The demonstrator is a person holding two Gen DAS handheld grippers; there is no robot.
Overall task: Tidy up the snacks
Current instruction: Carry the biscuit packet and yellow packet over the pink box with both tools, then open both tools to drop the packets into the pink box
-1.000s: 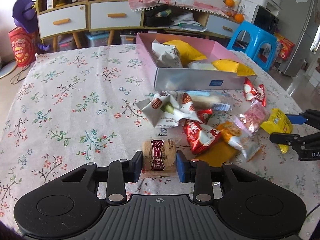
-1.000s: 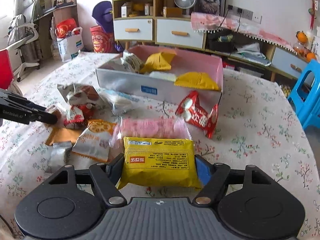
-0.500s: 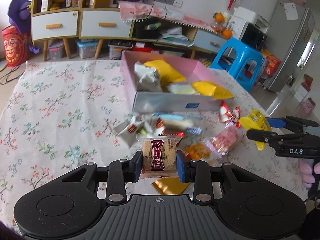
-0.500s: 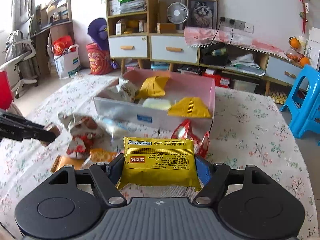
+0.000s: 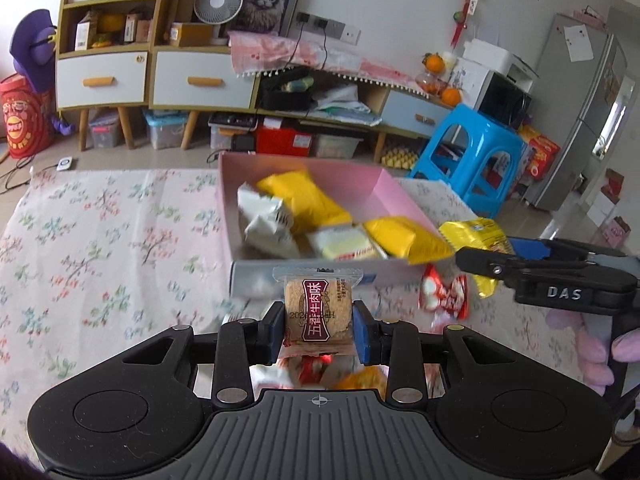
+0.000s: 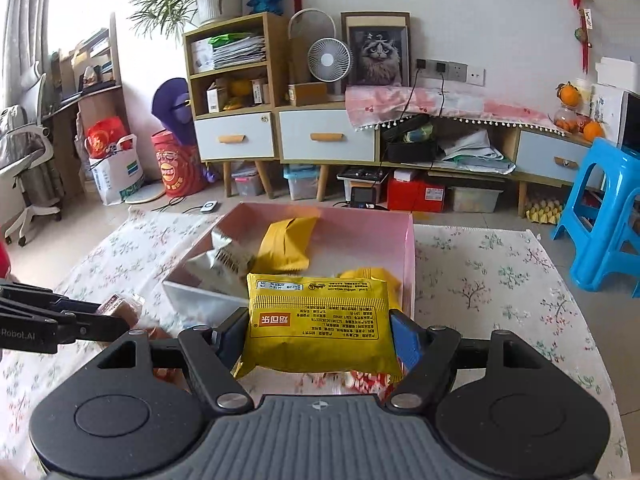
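Above the floral tablecloth (image 5: 100, 240), the left gripper (image 5: 319, 330) clamps a small wrapped biscuit (image 5: 319, 312) just near of the pink box (image 5: 384, 184), while the right gripper (image 6: 320, 338) pinches a yellow snack packet (image 6: 320, 320) at the box's near right corner, over 1 red-and-white packet (image 5: 444, 294) on the cloth.

Glossy yellow foil packet (image 6: 320, 328), matt floral cloth tablecloth (image 5: 100, 240)

The box (image 5: 384, 184) stands open on top. Its near half is crowded with packets (image 5: 304, 204); its far right corner (image 6: 372, 232) is bare. The near wall (image 5: 248, 276) stands between both grippers and the inside. The bench (image 5: 100, 240) left of the box lies free.
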